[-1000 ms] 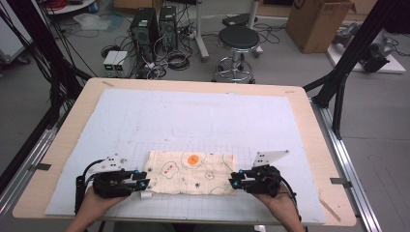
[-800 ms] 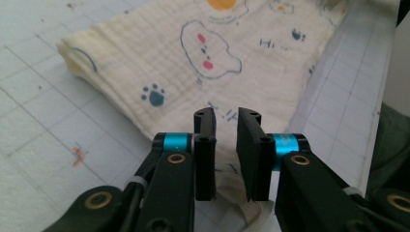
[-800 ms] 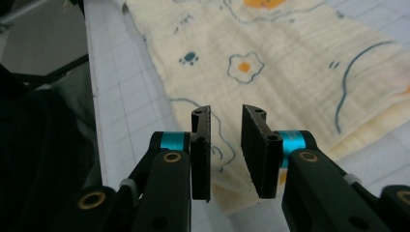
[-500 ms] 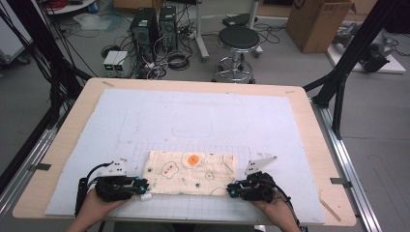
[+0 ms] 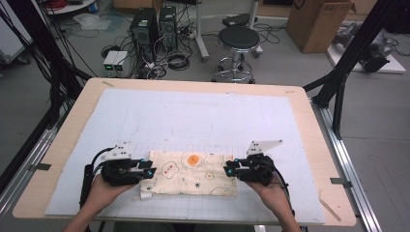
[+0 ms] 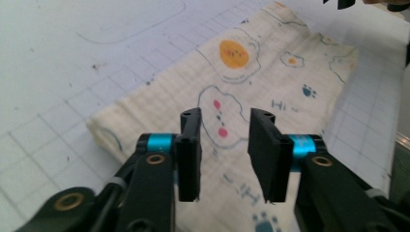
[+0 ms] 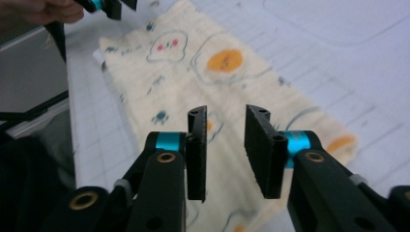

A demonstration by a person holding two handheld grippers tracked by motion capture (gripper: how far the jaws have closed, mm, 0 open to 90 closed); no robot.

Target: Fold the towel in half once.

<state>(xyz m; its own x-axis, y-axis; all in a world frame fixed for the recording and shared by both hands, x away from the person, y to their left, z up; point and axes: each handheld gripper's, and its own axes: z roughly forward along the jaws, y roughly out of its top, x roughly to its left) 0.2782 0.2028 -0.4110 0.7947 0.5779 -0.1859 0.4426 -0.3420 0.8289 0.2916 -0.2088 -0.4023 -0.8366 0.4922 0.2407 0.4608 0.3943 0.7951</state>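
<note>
Clearly soft, light and floppy, the folded cloth (image 5: 191,172) lies flat on the bench (image 5: 309,121), best pinched at its short ends, where the left gripper (image 5: 151,172) and right gripper (image 5: 226,170) hover, jaws apart and empty, having just opened.

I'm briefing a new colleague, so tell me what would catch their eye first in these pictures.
First the cream cloth printed with fried eggs, lying folded at the near edge of the white mat. Next the left gripper and right gripper, one at each end of it, jaws apart with nothing between them.
</note>
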